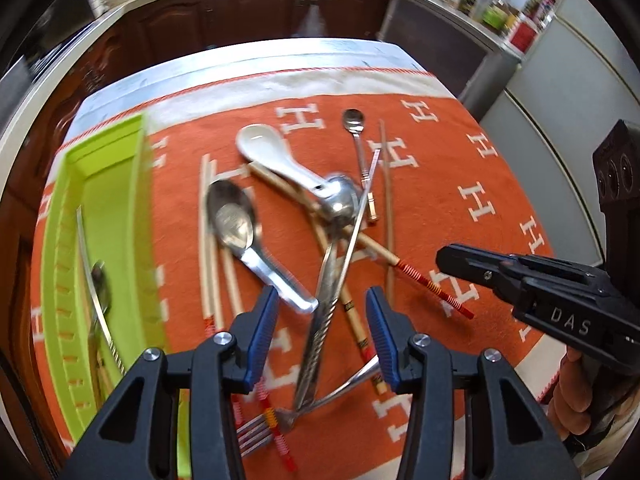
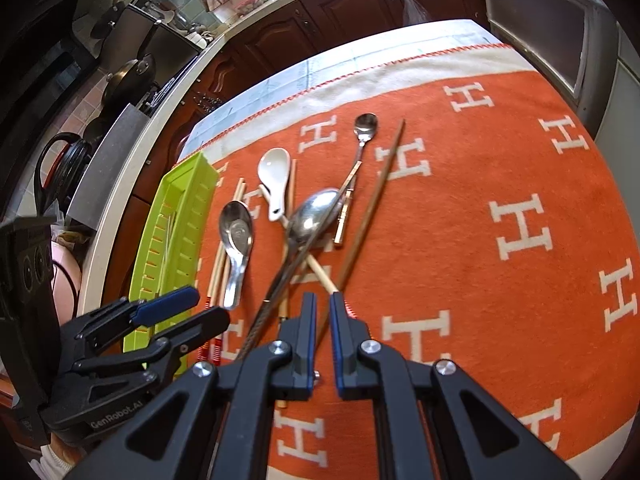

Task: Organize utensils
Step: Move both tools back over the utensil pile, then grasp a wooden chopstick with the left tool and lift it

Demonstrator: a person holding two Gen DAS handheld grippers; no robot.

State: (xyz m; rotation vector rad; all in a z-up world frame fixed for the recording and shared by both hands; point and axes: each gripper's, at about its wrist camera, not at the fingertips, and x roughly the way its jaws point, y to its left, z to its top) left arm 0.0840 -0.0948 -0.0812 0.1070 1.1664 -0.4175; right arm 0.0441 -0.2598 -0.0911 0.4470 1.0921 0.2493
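Left wrist view shows the left gripper (image 1: 322,320) half open and empty above the tangled utensil pile (image 1: 320,220) on the orange cloth (image 1: 460,168). The right gripper (image 2: 323,308) is nearly shut, holding nothing I can see. One risk: lifting the long steel spoon (image 1: 320,320) may drag the crossed chopsticks (image 1: 360,316) with it. The green tray (image 1: 96,208) lies left of the pile, close; to the right the cloth is free.

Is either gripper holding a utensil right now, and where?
No. Left gripper is open above the pile; right gripper is shut, with nothing between its pads.
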